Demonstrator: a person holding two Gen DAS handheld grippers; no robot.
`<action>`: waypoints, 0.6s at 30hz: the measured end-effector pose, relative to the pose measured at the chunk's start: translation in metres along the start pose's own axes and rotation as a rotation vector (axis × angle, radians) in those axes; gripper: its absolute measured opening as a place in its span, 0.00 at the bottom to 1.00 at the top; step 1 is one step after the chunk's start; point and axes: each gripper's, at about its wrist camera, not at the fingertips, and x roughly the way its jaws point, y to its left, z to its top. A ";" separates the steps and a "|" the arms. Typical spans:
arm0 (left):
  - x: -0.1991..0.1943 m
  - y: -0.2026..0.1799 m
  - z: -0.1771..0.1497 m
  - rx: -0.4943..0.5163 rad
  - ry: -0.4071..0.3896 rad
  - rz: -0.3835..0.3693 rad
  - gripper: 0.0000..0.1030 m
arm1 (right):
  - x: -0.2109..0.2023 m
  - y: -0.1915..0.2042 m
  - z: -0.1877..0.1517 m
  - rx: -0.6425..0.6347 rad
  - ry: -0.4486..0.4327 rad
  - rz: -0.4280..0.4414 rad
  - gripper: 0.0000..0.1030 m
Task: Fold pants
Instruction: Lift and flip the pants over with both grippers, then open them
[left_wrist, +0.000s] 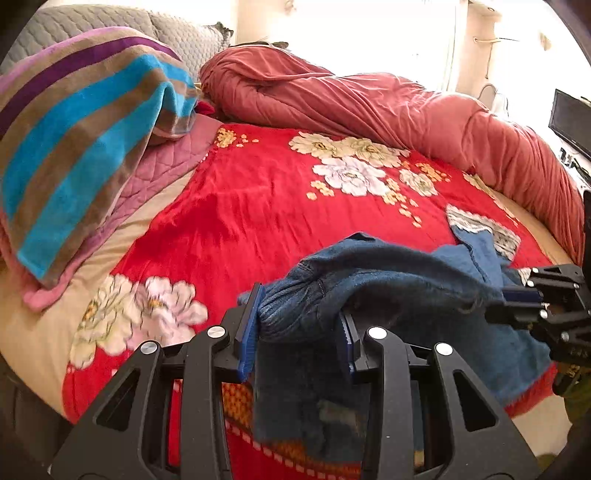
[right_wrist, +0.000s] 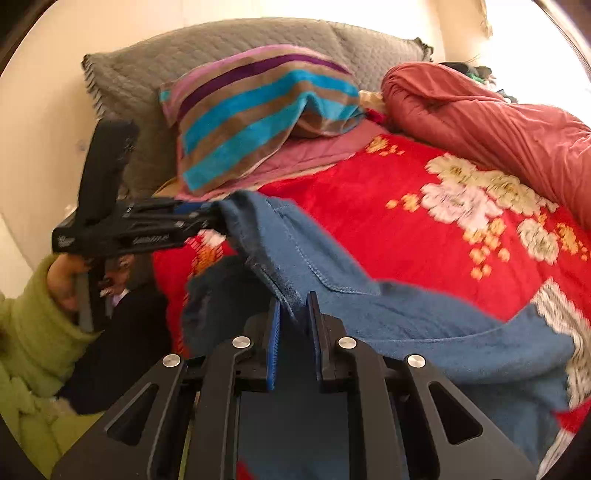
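Now 2 hand-held grippers hold the blue pants (left_wrist: 369, 291) up over a red floral blanket (left_wrist: 258, 206).

Between the left gripper (left_wrist: 299, 328) pads a thick bunched fold of denim is clamped, with more cloth hanging below its fingers. Ahead and to its right, the right gripper (left_wrist: 517, 297) pinches another edge of the same garment. From the right wrist view, the right gripper (right_wrist: 293, 332) is clenched on a thin seam, the pants spreading ahead and to its right onto the blanket. Off to its left, a hand (right_wrist: 64, 280) in a green sleeve (right_wrist: 29, 332) grips the left gripper (right_wrist: 210, 218). Beyond lie a striped towel (right_wrist: 251, 107) and a rust-red quilt (left_wrist: 388, 107).
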 end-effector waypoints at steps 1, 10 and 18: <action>-0.002 0.000 -0.004 0.003 0.003 -0.002 0.27 | -0.001 0.006 -0.005 0.003 0.008 0.009 0.13; -0.007 0.001 -0.040 0.039 0.071 0.033 0.29 | 0.012 0.044 -0.038 -0.036 0.104 0.036 0.13; -0.013 0.012 -0.052 0.016 0.089 0.073 0.39 | 0.026 0.055 -0.050 -0.019 0.144 0.057 0.13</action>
